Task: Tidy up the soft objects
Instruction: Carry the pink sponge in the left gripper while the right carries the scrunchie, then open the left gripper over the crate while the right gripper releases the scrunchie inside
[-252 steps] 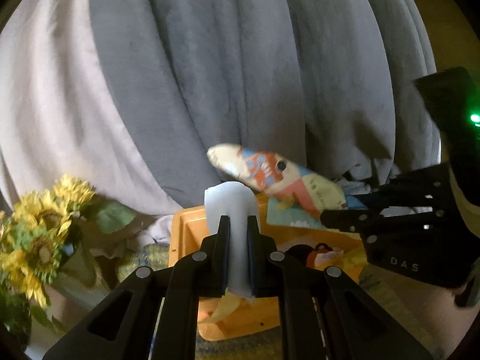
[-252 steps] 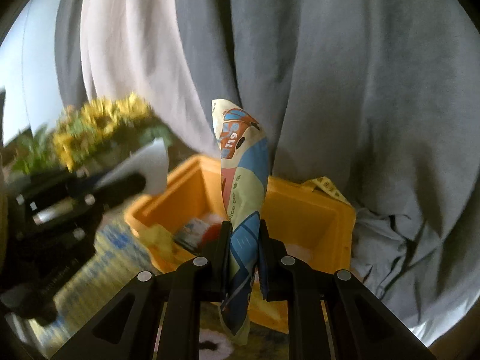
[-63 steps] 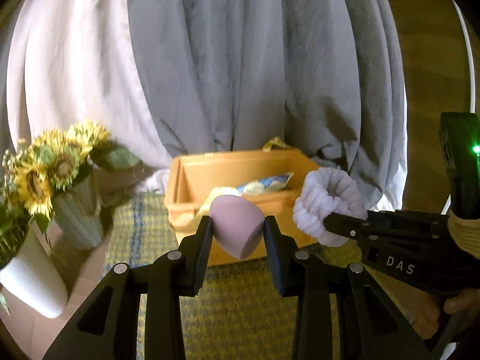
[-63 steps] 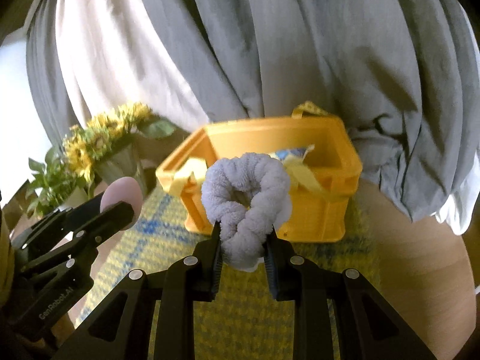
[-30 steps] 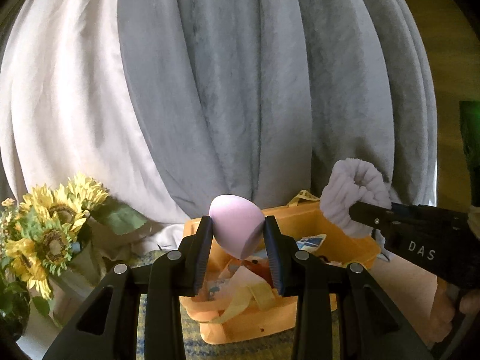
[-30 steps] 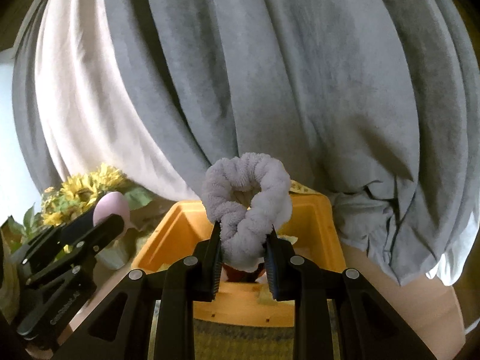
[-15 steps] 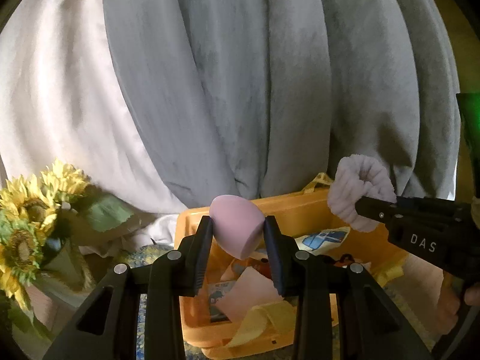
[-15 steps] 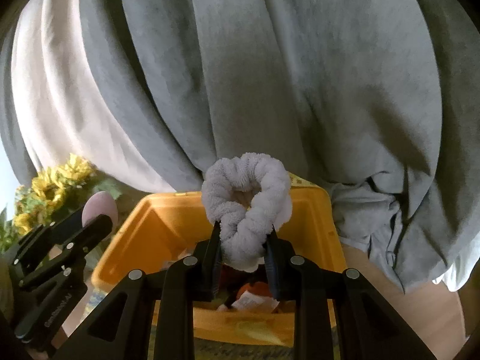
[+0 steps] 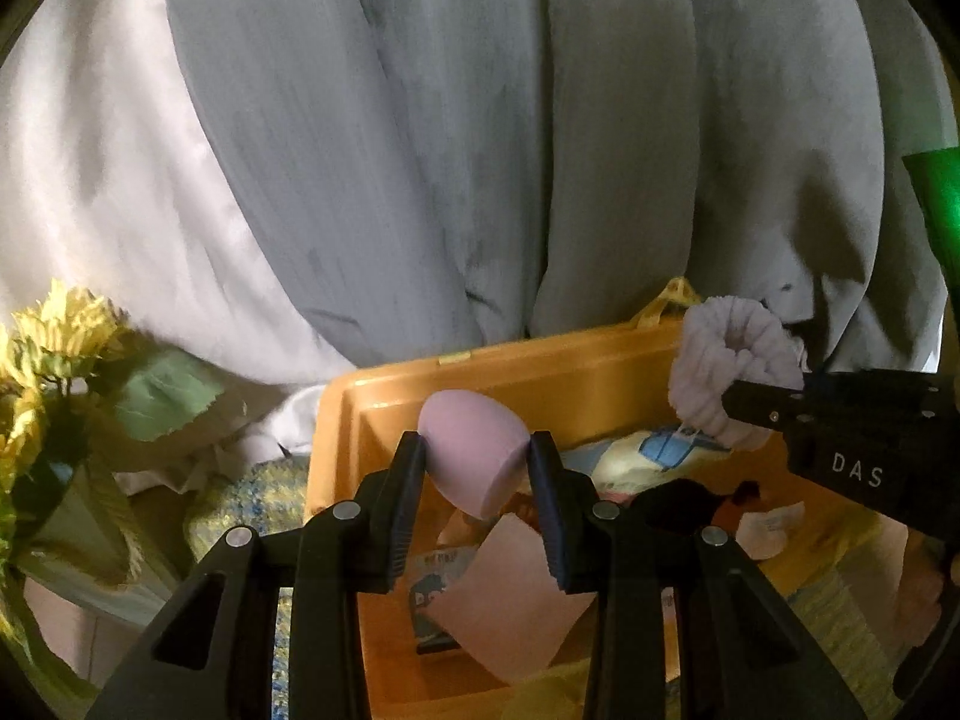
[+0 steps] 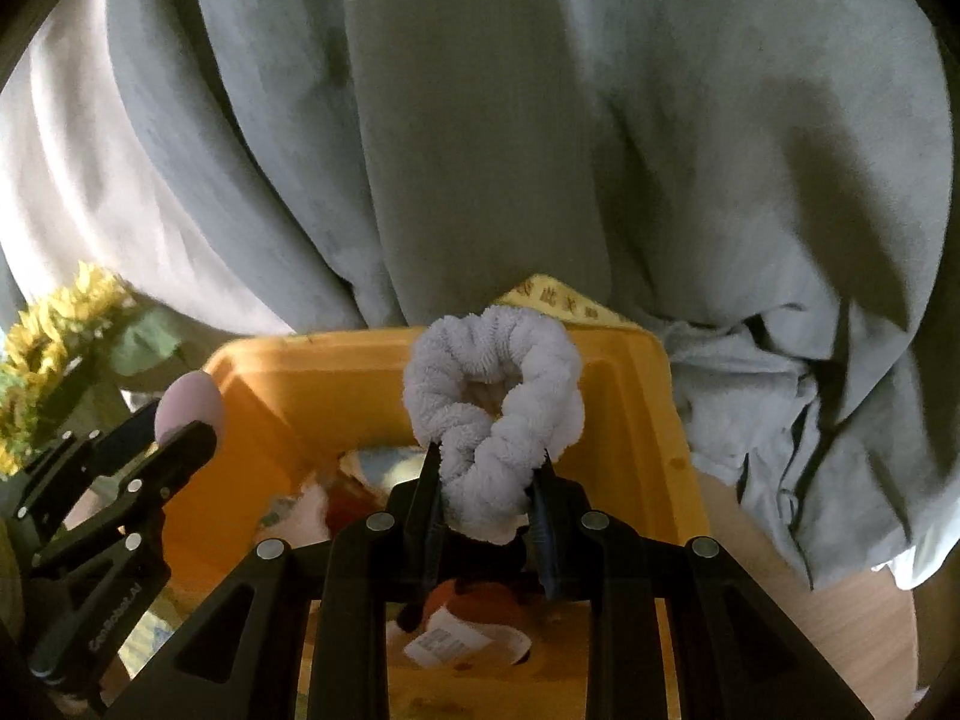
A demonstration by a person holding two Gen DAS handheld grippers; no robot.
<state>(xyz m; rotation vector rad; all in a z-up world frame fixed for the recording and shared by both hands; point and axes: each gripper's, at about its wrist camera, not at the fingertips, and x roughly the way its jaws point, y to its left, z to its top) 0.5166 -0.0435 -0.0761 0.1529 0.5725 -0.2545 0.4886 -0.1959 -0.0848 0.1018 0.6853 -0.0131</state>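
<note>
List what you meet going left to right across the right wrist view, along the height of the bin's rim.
Sunflowers → pink sponge in the left claw → orange bin → fluffy white scrunchie in the right claw → grey curtain.

Orange-yellow bin (image 9: 540, 372), pink sponge (image 9: 474, 456), lavender fluffy scrunchie (image 10: 492, 408), grey curtain (image 9: 540, 150), yellow sunflowers (image 9: 54, 330) at nine o'clock, black claws.

Grey curtain (image 9: 540, 150) folds, white curtain (image 9: 90, 180) (left), sunflowers (image 9: 54, 330)
</note>
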